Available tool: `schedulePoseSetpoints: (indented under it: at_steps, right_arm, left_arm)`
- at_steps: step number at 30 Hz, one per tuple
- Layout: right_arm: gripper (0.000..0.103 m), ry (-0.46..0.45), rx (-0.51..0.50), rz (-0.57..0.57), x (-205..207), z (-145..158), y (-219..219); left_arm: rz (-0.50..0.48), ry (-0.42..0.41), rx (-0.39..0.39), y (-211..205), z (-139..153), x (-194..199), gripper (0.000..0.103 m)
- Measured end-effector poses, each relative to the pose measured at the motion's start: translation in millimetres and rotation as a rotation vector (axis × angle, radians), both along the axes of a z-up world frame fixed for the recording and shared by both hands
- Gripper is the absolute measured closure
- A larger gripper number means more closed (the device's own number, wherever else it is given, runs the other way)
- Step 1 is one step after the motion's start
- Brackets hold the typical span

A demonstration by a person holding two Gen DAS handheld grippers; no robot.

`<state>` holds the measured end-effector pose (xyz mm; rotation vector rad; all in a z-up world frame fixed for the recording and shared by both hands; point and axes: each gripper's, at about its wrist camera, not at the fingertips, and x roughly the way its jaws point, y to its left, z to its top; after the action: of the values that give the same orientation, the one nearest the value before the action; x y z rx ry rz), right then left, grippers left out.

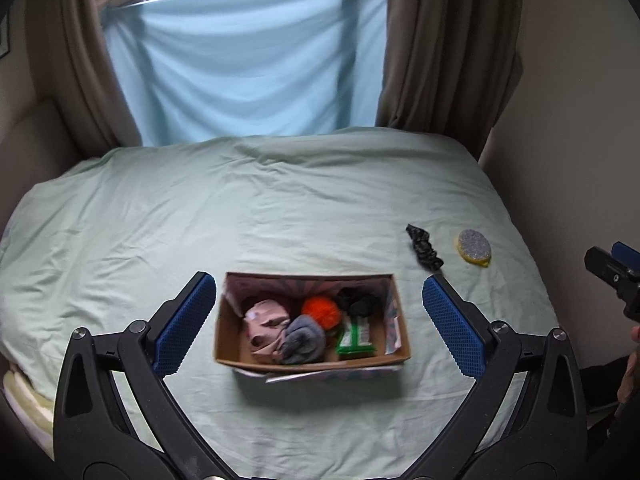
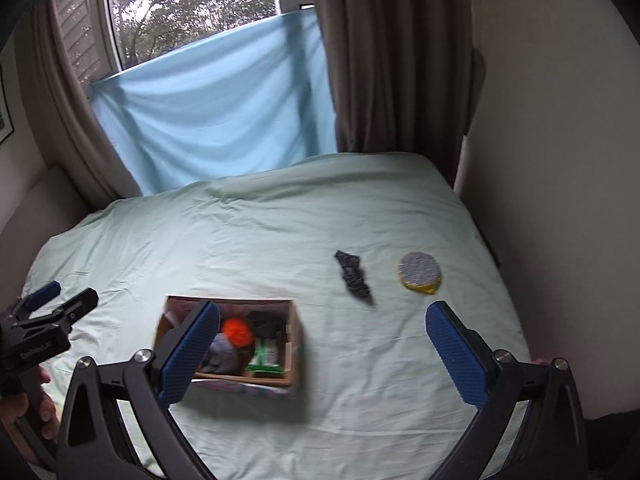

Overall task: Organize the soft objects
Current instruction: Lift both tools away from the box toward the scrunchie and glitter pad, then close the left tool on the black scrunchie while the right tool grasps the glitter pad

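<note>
An open cardboard box (image 1: 230, 344) (image 2: 295, 344) sits on the bed. It holds a pink cloth (image 1: 266, 326), a grey cloth (image 1: 302, 342), an orange pom-pom (image 1: 321, 310) (image 2: 237, 330), a black cloth (image 1: 358, 302) and a green packet (image 1: 356, 338) (image 2: 265, 356). A black scrunchie (image 1: 424, 247) (image 2: 352, 276) and a round grey-and-yellow sponge (image 1: 475, 247) (image 2: 419, 272) lie on the sheet to the box's right. My left gripper (image 1: 320, 320) is open and empty, hovering over the box. My right gripper (image 2: 322, 356) is open and empty, above the sheet between box and scrunchie.
The bed has a pale green sheet (image 1: 280, 200) (image 2: 280, 232). A blue cloth (image 1: 248, 60) and brown curtains (image 1: 440, 40) hang at the window behind. A wall (image 2: 560, 160) runs along the bed's right edge. The other gripper shows at each view's edge (image 1: 616, 272) (image 2: 52, 312).
</note>
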<state>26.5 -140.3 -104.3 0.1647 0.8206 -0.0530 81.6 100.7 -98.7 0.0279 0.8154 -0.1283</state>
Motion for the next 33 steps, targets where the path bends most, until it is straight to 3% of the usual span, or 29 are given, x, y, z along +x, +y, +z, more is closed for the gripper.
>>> schedulePoseSetpoints:
  at_steps: [6,12,18,23,33]
  right_arm:
    - [0.000,0.007,-0.016,0.006,28.1,-18.4,-50.2]
    - [0.000,0.033,-0.013,0.021,70.4,-57.5,-103.2]
    - [0.000,0.067,-0.002,0.045,125.1,-126.9,-150.6]
    - [0.000,0.082,-0.023,0.095,165.3,-194.9,-174.8]
    - [0.000,0.131,-0.046,0.190,220.3,-305.2,-196.9]
  left_arm:
    - [-0.003,-0.011,-0.048,-60.6,-16.7,36.3,0.000]
    - [0.015,0.003,-0.046,-128.8,-60.3,84.0,0.000]
    - [0.051,0.036,-0.030,-193.7,-130.7,137.4,0.000]
    - [0.057,0.114,0.009,-238.0,-203.7,184.9,0.000]
    - [0.065,0.193,0.059,-271.7,-302.4,236.0,0.002]
